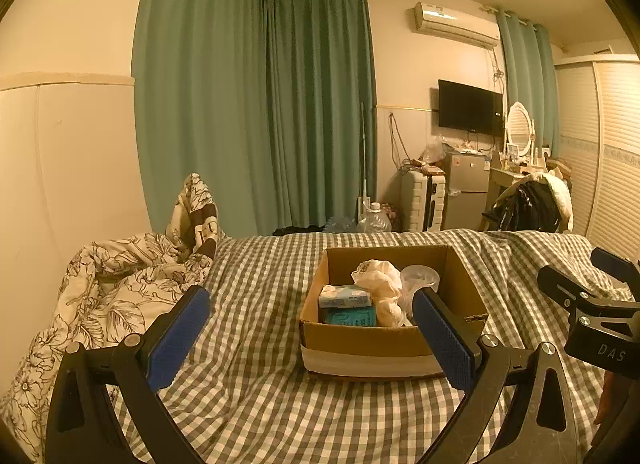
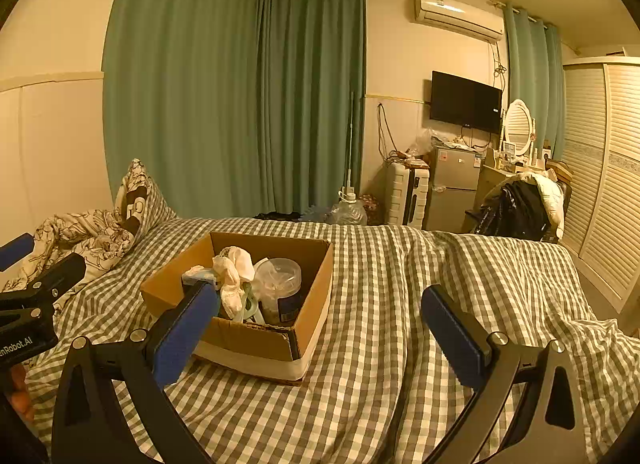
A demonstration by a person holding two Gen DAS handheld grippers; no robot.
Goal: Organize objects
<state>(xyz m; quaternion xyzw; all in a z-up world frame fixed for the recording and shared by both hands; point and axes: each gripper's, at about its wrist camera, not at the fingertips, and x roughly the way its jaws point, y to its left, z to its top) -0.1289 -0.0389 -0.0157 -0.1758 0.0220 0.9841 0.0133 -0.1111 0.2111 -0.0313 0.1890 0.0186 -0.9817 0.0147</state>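
Observation:
An open cardboard box [image 1: 360, 338] stands on the checked bedspread; it also shows in the right wrist view [image 2: 248, 338]. Inside lie a pale tissue pack [image 1: 345, 296], a teal packet [image 1: 349, 317], a crumpled white cloth [image 1: 380, 288] [image 2: 232, 268] and a clear plastic cup [image 1: 420, 278] [image 2: 282, 278]. My left gripper [image 1: 310, 304] is open and empty, held above the bed just before the box. My right gripper [image 2: 320, 306] is open and empty, to the right of the box. Each gripper's body shows at the edge of the other's view.
A crumpled floral duvet [image 1: 120, 288] lies at the bed's left. Green curtains [image 1: 260, 104] hang behind the bed. Beyond the foot stand a suitcase [image 1: 422, 202], a small fridge [image 1: 466, 192], a chair with clothes [image 1: 528, 204] and a wardrobe [image 1: 608, 152].

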